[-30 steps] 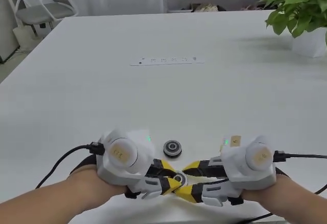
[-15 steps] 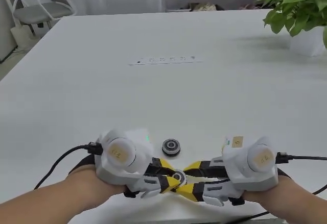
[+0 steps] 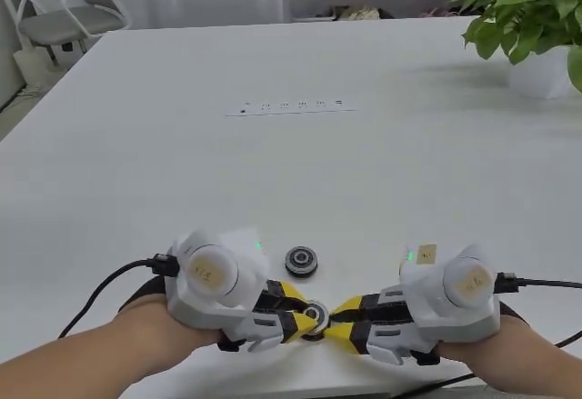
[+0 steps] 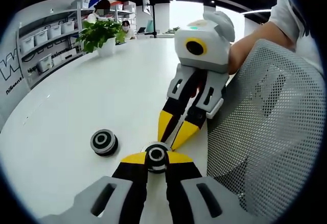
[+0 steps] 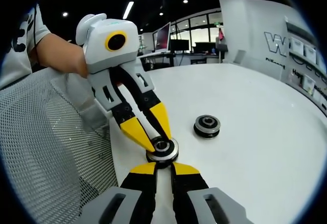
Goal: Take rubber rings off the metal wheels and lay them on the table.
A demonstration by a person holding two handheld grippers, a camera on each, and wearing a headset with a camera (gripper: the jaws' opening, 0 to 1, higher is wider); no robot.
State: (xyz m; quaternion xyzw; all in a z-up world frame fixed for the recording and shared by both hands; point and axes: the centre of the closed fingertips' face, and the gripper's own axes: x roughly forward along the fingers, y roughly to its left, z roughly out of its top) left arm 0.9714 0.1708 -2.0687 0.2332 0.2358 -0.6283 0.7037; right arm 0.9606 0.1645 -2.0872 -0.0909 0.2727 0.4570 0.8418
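A small metal wheel with a black rubber ring (image 3: 314,313) hangs just above the table's near edge. My left gripper (image 3: 303,317) is shut on it, one yellow tip on each side (image 4: 156,155). My right gripper (image 3: 337,315) faces it from the right with its jaws shut. The right fingertips (image 4: 176,132) touch the wheel's rim (image 5: 162,150). Whether they pinch the ring I cannot tell. A second wheel with its black ring (image 3: 301,260) lies flat on the white table (image 3: 273,172), a little beyond the grippers (image 4: 104,142) (image 5: 207,125).
A flush power strip (image 3: 289,106) sits mid-table. A potted plant (image 3: 527,17) stands at the far right corner. Chairs (image 3: 64,13) stand beyond the far left edge. A grey mesh chair back (image 4: 265,122) is close behind the table's near edge.
My right gripper has drawn back a little to the right, so its tips no longer overlap the left gripper's. The held wheel stays in the left gripper. The head camera has shifted slightly.
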